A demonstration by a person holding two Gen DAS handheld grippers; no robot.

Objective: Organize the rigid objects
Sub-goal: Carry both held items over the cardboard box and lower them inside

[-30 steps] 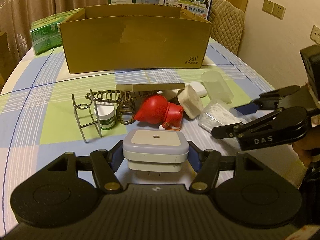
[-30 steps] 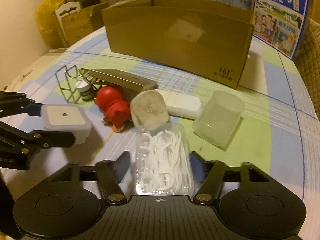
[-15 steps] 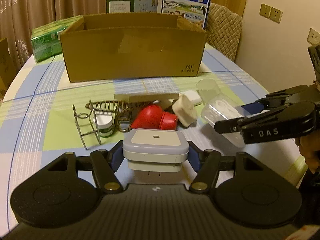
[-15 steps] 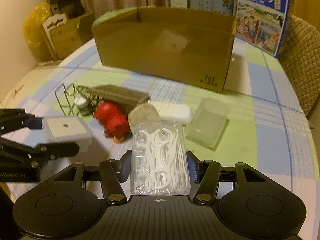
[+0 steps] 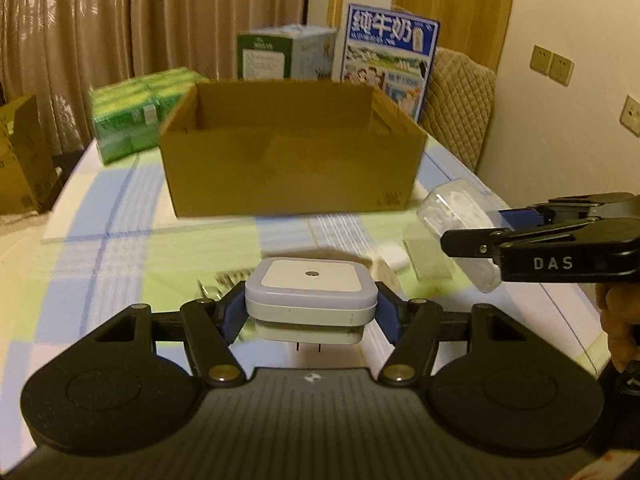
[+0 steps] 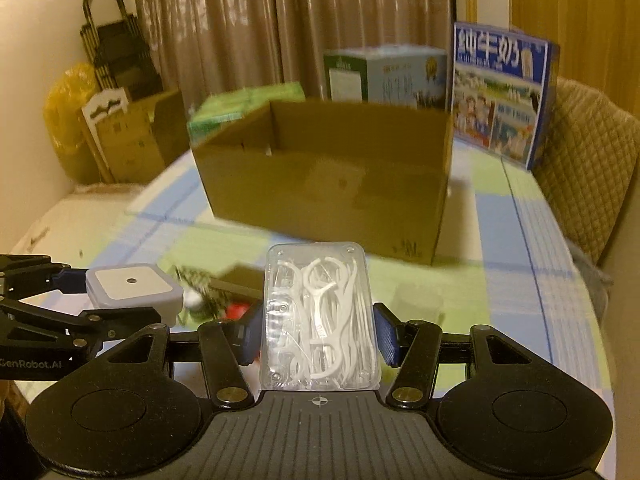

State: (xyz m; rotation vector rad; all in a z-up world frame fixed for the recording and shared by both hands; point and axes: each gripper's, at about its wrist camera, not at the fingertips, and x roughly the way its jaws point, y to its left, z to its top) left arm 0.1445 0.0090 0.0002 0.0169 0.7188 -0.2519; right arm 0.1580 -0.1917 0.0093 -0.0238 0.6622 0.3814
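Black claws [image 5: 311, 312] with blue pads [image 5: 386, 314], brass screws

Right gripper [image 5: 472, 240] arm: "DAS" in white capitals. Left gripper [image 6: 132, 300] arm: "GenRobot.AI", first letter cut off. Blue carton [image 5: 388, 60] behind the box [image 5: 292, 168]: Chinese heading "纯牛奶". Print at the box's lower corner is blurred, unreadable.

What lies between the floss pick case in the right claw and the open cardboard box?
In the right wrist view, only bare checked tablecloth lies between the floss pick case in the right claw and the cardboard box.
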